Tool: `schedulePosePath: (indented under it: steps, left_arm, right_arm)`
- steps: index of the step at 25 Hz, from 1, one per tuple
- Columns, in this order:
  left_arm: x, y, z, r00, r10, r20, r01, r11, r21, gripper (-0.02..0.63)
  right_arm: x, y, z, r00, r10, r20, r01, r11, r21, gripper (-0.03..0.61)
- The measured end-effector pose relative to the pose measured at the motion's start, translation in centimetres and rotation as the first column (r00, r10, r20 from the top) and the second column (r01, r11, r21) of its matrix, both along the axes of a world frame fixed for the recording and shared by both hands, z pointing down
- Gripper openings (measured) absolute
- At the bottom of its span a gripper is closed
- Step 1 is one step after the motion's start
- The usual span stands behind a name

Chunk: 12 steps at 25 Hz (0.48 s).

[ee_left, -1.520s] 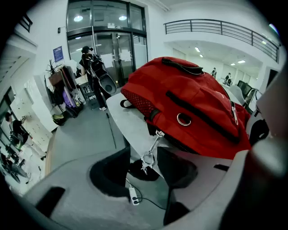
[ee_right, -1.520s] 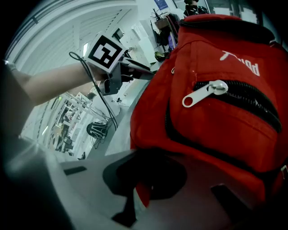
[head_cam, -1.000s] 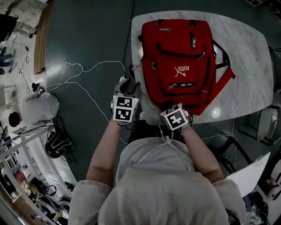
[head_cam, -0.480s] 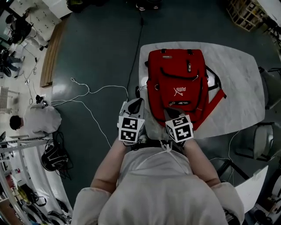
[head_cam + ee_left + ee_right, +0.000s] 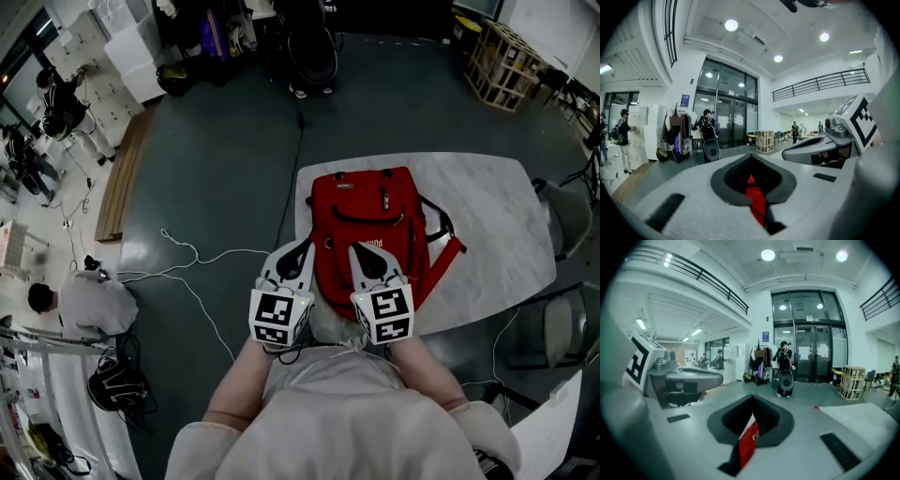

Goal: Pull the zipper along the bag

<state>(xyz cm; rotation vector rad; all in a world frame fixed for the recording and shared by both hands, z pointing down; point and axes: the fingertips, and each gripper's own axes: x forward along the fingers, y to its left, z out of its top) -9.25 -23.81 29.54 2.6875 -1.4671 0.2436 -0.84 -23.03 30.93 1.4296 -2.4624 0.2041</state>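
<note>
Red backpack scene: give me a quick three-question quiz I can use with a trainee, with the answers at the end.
1. True or false: the red backpack lies on the table.
2. Pick one. The jaws of the left tool are: A) wide apart, B) together, C) clamped on a bottle.
3. Fill in: the colour showing through the slit between the jaws of the right tool is ____.
Key: 1 true; 2 B; 3 red.
</note>
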Motion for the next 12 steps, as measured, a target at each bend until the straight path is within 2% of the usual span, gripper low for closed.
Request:
schedulePosePath:
  steps: [3, 5, 12]
  left_arm:
    - [0.1, 0.0, -2.0, 0.999, -0.032, -0.040, 0.035, 0.996, 0.079, 0.020]
    - [0.2, 0.1, -2.8, 0.997, -0.044, -0.057, 0.049, 0.994, 0.102, 0.020]
    - [0.9, 0.0, -3.1, 0.997, -0.037, -0.069, 0.043, 0.995, 0.087, 0.020]
  right_arm:
    - [0.6, 0.1, -1.2, 1.000, 0.005, 0.014, -0.006, 0.999, 0.037, 0.026]
    - [1.0, 0.2, -1.7, 1.000, 0.009, 0.018, -0.010, 0.999, 0.051, 0.027]
    - [2.3, 0.4, -3.5, 0.996, 0.057, 0.072, -0.064, 0.993, 0.104, 0.026]
